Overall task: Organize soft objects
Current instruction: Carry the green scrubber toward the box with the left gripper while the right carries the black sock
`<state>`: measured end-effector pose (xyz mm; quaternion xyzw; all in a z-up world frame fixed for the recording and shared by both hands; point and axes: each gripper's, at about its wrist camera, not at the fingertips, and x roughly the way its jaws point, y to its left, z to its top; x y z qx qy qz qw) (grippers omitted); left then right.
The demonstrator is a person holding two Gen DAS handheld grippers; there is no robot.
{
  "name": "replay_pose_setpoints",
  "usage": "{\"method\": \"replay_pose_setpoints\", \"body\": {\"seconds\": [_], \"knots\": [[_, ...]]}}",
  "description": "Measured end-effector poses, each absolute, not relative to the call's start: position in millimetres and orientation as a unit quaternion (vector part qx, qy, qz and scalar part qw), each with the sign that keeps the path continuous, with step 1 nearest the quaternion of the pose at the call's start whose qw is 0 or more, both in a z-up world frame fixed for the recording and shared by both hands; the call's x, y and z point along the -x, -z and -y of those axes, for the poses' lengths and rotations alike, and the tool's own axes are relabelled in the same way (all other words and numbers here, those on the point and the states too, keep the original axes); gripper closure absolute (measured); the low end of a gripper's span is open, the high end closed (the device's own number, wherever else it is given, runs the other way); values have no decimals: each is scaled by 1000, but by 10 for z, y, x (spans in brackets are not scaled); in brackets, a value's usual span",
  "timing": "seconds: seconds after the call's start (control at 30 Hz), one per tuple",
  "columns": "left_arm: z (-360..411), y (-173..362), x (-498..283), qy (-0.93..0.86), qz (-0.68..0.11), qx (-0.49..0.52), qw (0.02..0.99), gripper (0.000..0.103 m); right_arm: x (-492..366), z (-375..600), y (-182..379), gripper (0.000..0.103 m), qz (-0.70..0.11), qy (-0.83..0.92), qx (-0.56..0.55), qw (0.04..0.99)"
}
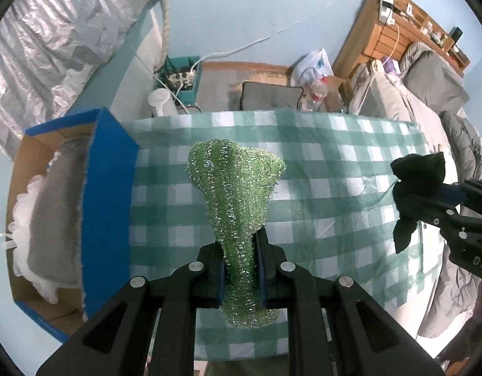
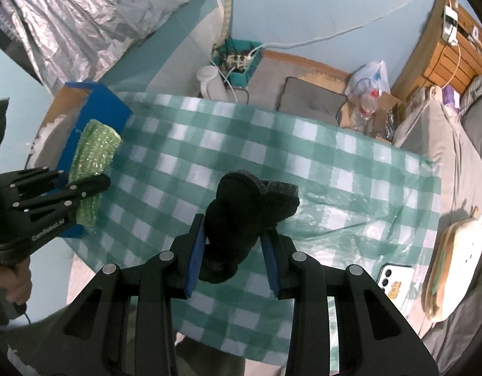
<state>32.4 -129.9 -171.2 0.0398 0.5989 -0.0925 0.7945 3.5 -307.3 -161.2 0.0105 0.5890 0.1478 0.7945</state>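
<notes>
in the left wrist view, the left gripper is pinching a glittery green knitted scouring cloth near its lower end, and the cloth stands up between the blue pads over the green-and-white checked tablecloth. at nine o'clock sits a blue-sided cardboard box holding a grey cushion with a white frilled edge. at three o'clock the right gripper carries a black knitted sock-like bundle.

in the right wrist view, that gripper is closed partway on the black bundle, which bulges out above the pads. the left gripper and green cloth show at nine o'clock, just beside the box's near wall. a white phone and a round white plush lie at four o'clock, on the bed past the cloth's edge.

both items look lifted clear of the table, so the step in hand seems to be carrying them to the box. the next move calls for clearing the box's upright blue flap before letting go. the middle of the table is bare, giving free room; the cushion already fills much of the box.
</notes>
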Motion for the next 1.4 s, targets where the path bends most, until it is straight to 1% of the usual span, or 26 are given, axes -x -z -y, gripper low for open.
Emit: {"method": "replay_pose_setpoints", "body": {"seconds": [0.43, 0.83, 1.4], "knots": [[822, 1467, -79, 79, -585, -32, 807, 88, 60, 2580, 1410, 70, -576, -172, -4, 799], [312, 1453, 105, 46, -591, 1, 805, 88, 54, 2104, 1326, 70, -569, -205, 3, 796], [-510, 1490, 134, -12, -589, 48, 807, 88, -132, 1297, 1247, 70, -560, -256, 25, 787]]}}
